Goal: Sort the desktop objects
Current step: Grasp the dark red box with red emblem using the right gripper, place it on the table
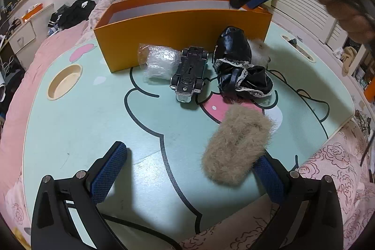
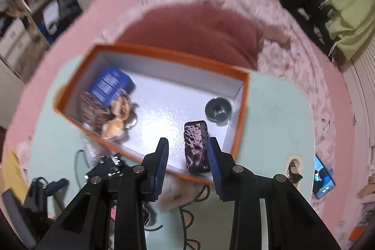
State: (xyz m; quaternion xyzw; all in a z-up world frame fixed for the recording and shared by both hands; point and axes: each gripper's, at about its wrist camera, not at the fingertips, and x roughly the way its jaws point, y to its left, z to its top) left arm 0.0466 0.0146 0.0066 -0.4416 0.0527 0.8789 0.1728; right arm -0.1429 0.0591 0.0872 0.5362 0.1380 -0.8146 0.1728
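Note:
In the left wrist view, my left gripper (image 1: 189,156) stands open low over the mint table (image 1: 93,123). A beige furry piece (image 1: 236,144) lies against its right finger (image 1: 269,177), untouched by the left one. Further back lie an overturned toy car (image 1: 189,72), a plastic-wrapped packet (image 1: 159,62) and a black lace cloth (image 1: 239,67), all in front of the orange box (image 1: 182,27). My right gripper (image 2: 188,139) hovers open over the orange box (image 2: 243,109). A dark patterned block (image 2: 196,149) lies on the box floor beside its right finger (image 2: 215,163).
Inside the box are a blue carton (image 2: 110,86), brown items with a small figure (image 2: 117,116) and a dark round cup (image 2: 218,109). A person in a red top (image 2: 194,32) sits beyond the box. The table has a round recess (image 1: 64,81). Pink bedding surrounds it.

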